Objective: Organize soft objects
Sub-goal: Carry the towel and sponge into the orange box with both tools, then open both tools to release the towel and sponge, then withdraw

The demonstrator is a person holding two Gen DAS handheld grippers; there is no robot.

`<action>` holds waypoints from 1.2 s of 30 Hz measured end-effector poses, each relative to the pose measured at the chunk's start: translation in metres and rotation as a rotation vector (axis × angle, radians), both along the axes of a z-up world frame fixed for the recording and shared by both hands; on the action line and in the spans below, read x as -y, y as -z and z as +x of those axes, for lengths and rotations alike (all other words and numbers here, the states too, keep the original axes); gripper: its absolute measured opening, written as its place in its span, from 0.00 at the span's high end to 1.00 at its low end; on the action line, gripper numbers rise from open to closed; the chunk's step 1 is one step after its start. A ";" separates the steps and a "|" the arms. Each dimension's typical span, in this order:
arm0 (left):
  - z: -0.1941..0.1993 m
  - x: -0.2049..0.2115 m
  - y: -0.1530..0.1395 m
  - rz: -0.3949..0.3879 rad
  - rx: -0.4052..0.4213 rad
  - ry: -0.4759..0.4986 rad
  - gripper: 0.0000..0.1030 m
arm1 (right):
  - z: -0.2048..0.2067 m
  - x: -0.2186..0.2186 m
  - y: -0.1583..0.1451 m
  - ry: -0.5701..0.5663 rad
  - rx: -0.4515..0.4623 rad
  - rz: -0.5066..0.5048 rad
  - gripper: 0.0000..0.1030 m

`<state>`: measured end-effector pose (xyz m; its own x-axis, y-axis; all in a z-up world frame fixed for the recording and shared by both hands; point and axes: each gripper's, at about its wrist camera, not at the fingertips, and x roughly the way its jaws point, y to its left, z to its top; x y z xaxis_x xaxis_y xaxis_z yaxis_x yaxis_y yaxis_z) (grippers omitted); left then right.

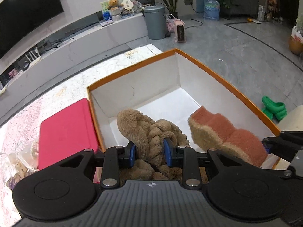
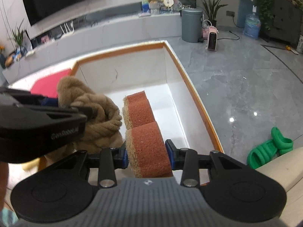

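My left gripper (image 1: pixel 149 154) is shut on a tan braided plush slipper (image 1: pixel 149 130) and holds it over the near end of a white box with an orange rim (image 1: pixel 223 79). My right gripper (image 2: pixel 147 154) is shut on a second slipper, sole up, with a rust-red sole and tan fuzzy edge (image 2: pixel 145 132). It hangs over the same box (image 2: pixel 193 94), to the right of the tan slipper (image 2: pixel 96 111). In the left wrist view the sole-up slipper (image 1: pixel 231 134) shows at the right. The box floor is bare white.
A red flat case (image 1: pixel 66 132) lies left of the box on a patterned table top. Green sandals (image 2: pixel 269 149) lie on the grey floor at the right. A grey bin (image 1: pixel 154 22), a pink heater (image 1: pixel 180 31) and a TV bench stand beyond.
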<state>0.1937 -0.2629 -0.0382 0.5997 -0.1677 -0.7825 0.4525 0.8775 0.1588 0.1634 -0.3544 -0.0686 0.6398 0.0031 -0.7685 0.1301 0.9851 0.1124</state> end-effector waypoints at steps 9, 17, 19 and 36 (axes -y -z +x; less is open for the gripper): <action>0.016 0.006 0.026 -0.038 -0.180 0.009 0.68 | 0.007 -0.002 0.009 -0.054 -0.072 -0.067 0.64; 0.013 0.007 0.036 0.004 -0.202 0.039 0.65 | 0.009 -0.009 0.022 -0.098 -0.119 -0.115 0.64; 0.015 0.009 0.037 0.009 -0.205 0.044 0.63 | 0.009 -0.012 0.024 -0.100 -0.121 -0.136 0.64; 0.006 -0.010 0.003 -0.094 -0.146 0.058 0.28 | 0.000 -0.021 0.008 -0.120 -0.104 -0.178 0.40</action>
<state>0.1994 -0.2531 -0.0408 0.4682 -0.2749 -0.8398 0.5152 0.8571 0.0066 0.1631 -0.3338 -0.0762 0.5605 -0.0672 -0.8254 0.0127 0.9973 -0.0725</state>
